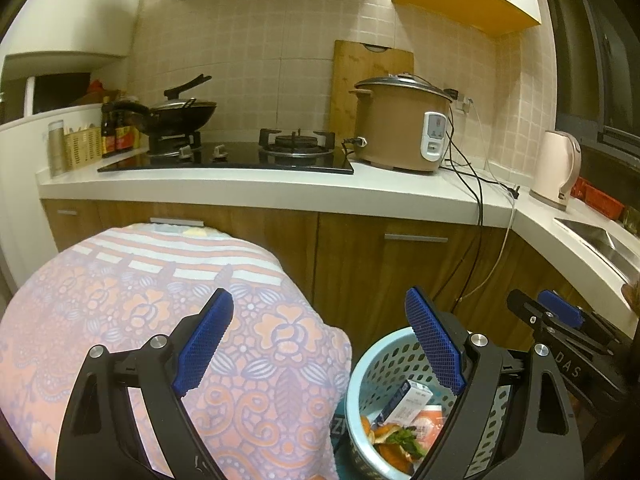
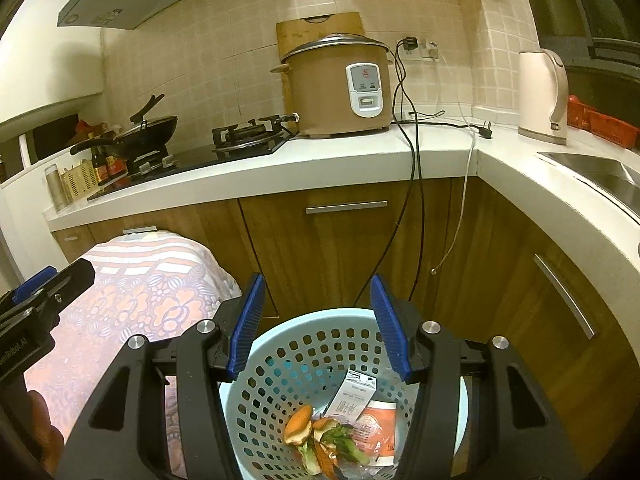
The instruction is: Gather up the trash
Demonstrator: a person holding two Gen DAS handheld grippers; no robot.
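Note:
A light blue perforated basket stands on the floor by the kitchen cabinets. It holds a small carton, an orange wrapper, orange peels and green scraps. My right gripper is open and empty, held above the basket. My left gripper is open and empty, over the edge of a table with a pink flowered cloth, left of the basket. The right gripper also shows in the left wrist view.
A white counter runs along the wall with a gas hob, a wok, a rice cooker, a kettle and a sink. Cables hang over the wooden cabinet doors.

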